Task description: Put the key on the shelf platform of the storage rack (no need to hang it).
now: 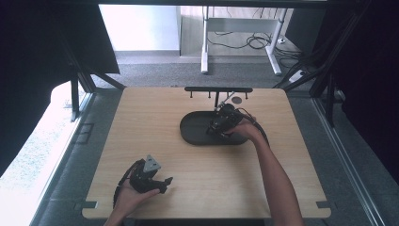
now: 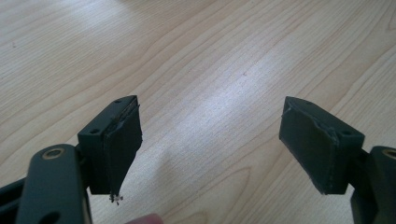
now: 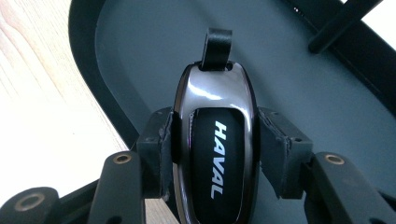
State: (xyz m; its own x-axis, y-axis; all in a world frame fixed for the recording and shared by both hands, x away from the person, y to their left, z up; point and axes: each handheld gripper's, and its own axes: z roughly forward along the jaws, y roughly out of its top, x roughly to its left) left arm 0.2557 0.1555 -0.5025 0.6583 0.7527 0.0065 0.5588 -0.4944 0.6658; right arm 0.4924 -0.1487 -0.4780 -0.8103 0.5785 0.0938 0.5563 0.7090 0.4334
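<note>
My right gripper (image 3: 215,150) is shut on a glossy black car key fob (image 3: 219,107) marked HAVAL, with a pad against each of its sides. A short black strap loop sticks out of its far end. The fob hangs just above the floor of a dark oval tray (image 3: 140,51). From the high view, the right gripper (image 1: 215,129) sits over the tray (image 1: 192,133) at the table's middle. My left gripper (image 1: 167,182) rests near the front left edge. Its jaws stand open (image 2: 210,140) over bare wood, with nothing between them.
A black bar rack (image 1: 218,89) with small hooks stands at the table's back edge, just behind the tray. A small round tag (image 1: 236,100) hangs near it. Light wood tabletop (image 1: 141,122) stretches between the two grippers.
</note>
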